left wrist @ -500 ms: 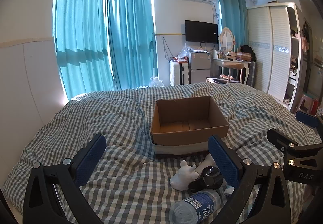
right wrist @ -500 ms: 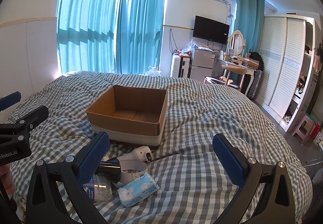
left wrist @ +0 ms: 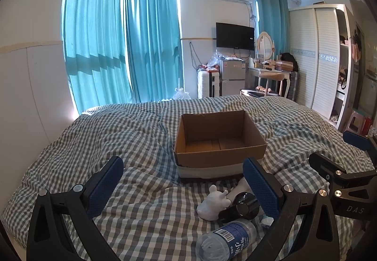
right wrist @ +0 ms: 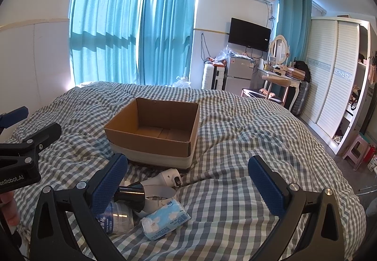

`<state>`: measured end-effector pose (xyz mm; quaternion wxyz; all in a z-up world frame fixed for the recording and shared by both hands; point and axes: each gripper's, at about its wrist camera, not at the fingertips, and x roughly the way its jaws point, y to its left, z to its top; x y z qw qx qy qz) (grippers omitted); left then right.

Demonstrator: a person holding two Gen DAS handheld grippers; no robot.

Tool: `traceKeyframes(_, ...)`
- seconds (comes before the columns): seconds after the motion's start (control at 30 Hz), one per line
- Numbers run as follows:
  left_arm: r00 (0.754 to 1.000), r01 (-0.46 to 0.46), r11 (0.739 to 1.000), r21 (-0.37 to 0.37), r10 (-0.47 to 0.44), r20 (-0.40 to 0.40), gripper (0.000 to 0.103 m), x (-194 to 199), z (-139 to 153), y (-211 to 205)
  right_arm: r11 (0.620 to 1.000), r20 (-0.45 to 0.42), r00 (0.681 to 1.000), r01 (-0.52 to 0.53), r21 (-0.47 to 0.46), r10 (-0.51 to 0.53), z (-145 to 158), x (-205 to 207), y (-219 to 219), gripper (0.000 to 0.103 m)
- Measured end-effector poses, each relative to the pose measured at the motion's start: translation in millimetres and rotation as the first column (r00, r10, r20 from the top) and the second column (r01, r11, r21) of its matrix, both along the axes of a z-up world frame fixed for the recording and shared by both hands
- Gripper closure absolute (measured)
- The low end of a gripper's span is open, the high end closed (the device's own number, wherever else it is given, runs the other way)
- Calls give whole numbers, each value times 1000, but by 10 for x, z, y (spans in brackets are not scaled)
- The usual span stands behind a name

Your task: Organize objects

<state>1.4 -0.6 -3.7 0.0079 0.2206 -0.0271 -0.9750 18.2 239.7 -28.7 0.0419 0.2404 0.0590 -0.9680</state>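
An open, empty cardboard box [left wrist: 220,141] [right wrist: 155,130] stands on the checked bed. In front of it lies a small pile: a white figurine [left wrist: 212,204], a black cylinder [left wrist: 242,208] [right wrist: 130,195], a clear jar with a blue label [left wrist: 228,242] [right wrist: 116,216], a white handheld device [right wrist: 168,177] and a blue-and-white tissue pack [right wrist: 165,219]. My left gripper [left wrist: 183,186] is open and empty above the bed, left of the pile. My right gripper [right wrist: 188,186] is open and empty, with the pile by its left finger.
The grey-and-white checked duvet [left wrist: 132,143] covers the whole bed. A wall runs along the left. Beyond the bed's foot stand a suitcase [left wrist: 208,84], a small fridge [left wrist: 232,77], a dressing table [left wrist: 268,72] and a white wardrobe [left wrist: 315,58].
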Motion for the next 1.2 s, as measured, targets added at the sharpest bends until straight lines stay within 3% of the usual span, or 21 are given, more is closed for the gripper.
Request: traceKeyframes(1.2,999,36,999,10,-36,15,0,12,-24,40,1000,12,1000,-21,2,21,-38,7,-24,0)
